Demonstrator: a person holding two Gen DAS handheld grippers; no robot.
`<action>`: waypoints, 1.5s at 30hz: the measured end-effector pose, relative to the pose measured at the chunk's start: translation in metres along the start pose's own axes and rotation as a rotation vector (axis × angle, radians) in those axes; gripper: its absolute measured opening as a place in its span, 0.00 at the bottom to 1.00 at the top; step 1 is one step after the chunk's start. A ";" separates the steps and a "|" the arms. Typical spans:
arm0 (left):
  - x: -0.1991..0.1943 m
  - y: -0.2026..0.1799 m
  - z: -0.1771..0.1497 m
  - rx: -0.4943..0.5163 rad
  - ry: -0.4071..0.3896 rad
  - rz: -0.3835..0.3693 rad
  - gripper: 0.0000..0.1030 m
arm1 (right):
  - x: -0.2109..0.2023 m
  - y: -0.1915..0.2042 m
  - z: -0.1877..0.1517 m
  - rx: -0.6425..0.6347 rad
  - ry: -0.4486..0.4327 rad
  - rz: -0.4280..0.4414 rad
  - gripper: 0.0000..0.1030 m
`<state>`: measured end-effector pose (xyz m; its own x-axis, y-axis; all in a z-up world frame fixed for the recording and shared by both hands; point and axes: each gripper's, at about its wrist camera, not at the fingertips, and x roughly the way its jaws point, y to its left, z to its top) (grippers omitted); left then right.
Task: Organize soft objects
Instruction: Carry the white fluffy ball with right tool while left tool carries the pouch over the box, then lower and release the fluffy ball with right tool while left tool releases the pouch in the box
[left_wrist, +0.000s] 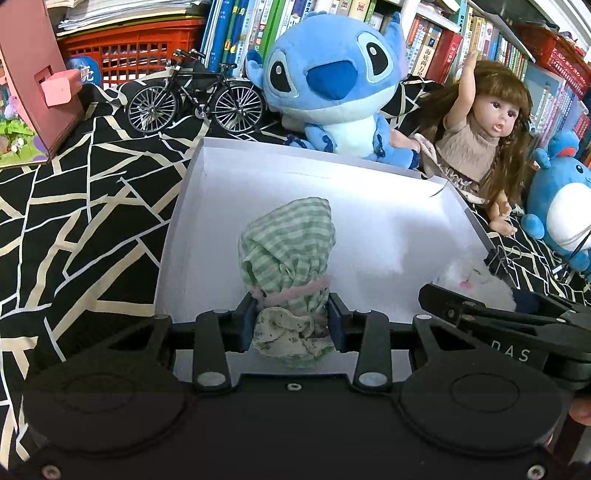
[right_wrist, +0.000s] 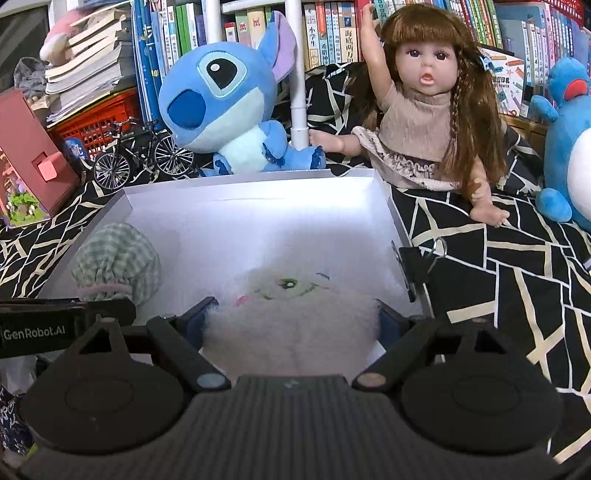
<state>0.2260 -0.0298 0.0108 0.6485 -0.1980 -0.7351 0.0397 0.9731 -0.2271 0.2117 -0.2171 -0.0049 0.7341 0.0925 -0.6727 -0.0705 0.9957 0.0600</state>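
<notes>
Both soft, light toys squash easily: my left gripper (left_wrist: 291, 317) pinches the green gingham cloth bundle (left_wrist: 288, 251) at its tied neck, my right gripper (right_wrist: 295, 317) squeezes the fluffy white plush (right_wrist: 291, 314) lower centre, over the white cardboard box (right_wrist: 258, 195).

your way into the white box (right_wrist: 384, 206) is open from above and over its near edge. its far half lies bare. behind the far wall the stitch plush (right_wrist: 225, 107) and the doll (right_wrist: 424, 110) block you; a binder clip (right_wrist: 413, 269) juts from the right wall.

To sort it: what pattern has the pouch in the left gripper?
Green-and-white check pouch, clearest in the left wrist view.
</notes>
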 end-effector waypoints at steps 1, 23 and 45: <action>0.000 0.000 0.000 0.001 -0.001 -0.001 0.36 | 0.001 0.000 0.000 0.002 0.001 0.000 0.84; 0.000 0.000 0.000 0.009 -0.005 -0.001 0.37 | 0.006 -0.002 -0.005 0.010 0.011 0.001 0.85; -0.012 -0.007 -0.005 0.061 -0.030 0.005 0.63 | -0.011 -0.005 -0.003 0.004 -0.023 0.026 0.95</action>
<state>0.2143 -0.0346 0.0182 0.6708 -0.1906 -0.7167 0.0825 0.9796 -0.1834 0.2022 -0.2227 -0.0003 0.7476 0.1181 -0.6536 -0.0868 0.9930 0.0801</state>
